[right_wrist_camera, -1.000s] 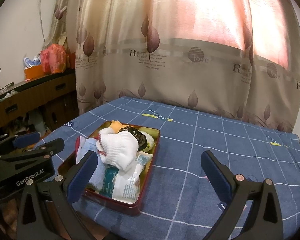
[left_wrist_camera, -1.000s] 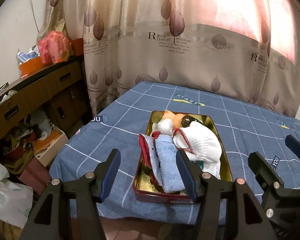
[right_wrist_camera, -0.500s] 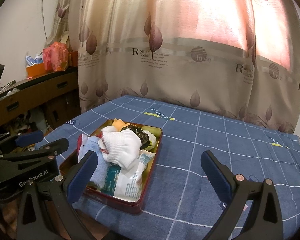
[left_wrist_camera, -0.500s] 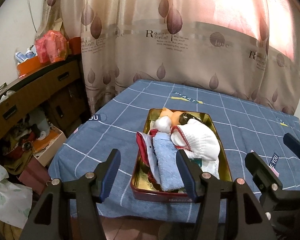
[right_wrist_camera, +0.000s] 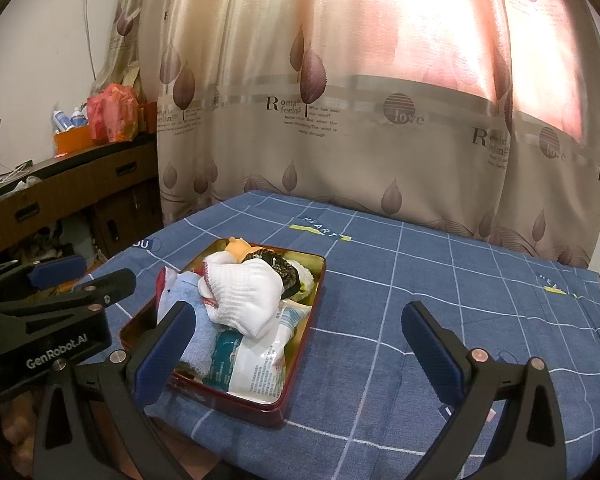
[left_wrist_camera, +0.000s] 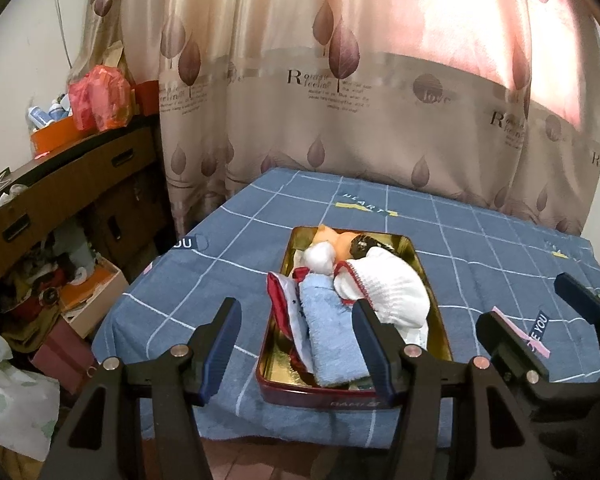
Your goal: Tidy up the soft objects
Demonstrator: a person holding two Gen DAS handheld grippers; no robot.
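One tin (left_wrist_camera: pixel 278 336) holds one white sock (left_wrist_camera: pixel 384 286), one blue towel (left_wrist_camera: pixel 332 340).

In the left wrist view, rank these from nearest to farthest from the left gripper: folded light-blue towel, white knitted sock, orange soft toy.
From the left gripper:
1. Folded light-blue towel, front of the gold tin, just ahead of the fingertips.
2. White knitted sock, mid-tin, right side.
3. Orange soft toy, far end of the tin.

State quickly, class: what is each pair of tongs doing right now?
Left tongs: open, holding nothing, short of the tin.
Right tongs: open, holding nothing, over the table's near edge.
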